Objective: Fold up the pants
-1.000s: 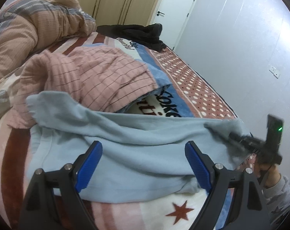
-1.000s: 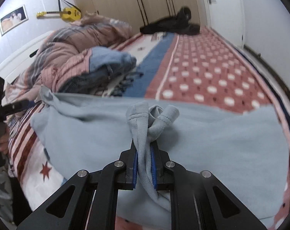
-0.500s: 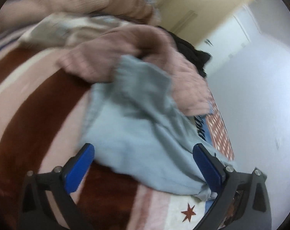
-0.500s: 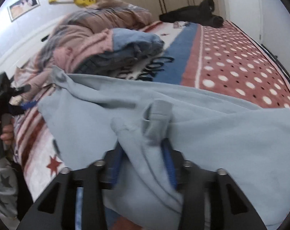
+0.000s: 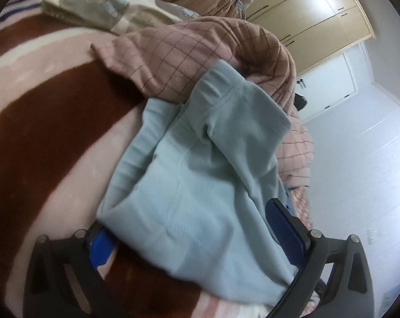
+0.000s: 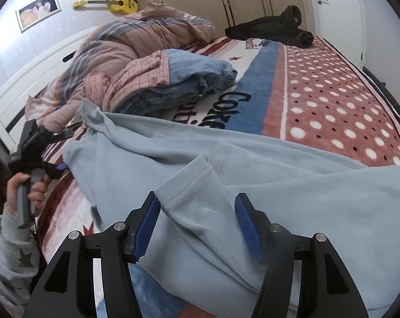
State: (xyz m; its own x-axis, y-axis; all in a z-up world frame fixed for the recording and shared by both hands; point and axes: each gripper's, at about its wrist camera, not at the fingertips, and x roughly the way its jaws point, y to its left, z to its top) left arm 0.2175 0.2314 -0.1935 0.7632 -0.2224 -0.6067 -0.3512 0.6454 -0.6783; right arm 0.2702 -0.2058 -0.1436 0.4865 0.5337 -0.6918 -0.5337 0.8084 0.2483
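Note:
Light blue pants (image 6: 252, 164) lie stretched across the bed. In the right wrist view my right gripper (image 6: 197, 225) is open, its blue pads either side of a ribbed leg cuff (image 6: 189, 182) that rests loose between them. In the left wrist view my left gripper (image 5: 192, 235) is open, its jaws straddling the waistband end of the pants (image 5: 200, 175). The left gripper also shows at the left of the right wrist view (image 6: 41, 145), held in a hand beside that end.
A pink checked garment (image 5: 200, 58) and folded blue clothes (image 6: 184, 79) lie just behind the pants. A rumpled duvet (image 6: 136, 39) lies further back. A black garment (image 6: 274, 29) lies at the bed's far end. A star-and-stripe blanket (image 6: 332, 92) covers the bed.
My right gripper has opened and let go of the cuff, which now lies between its pads. My left gripper has swung left and down onto the waistband end, staying open.

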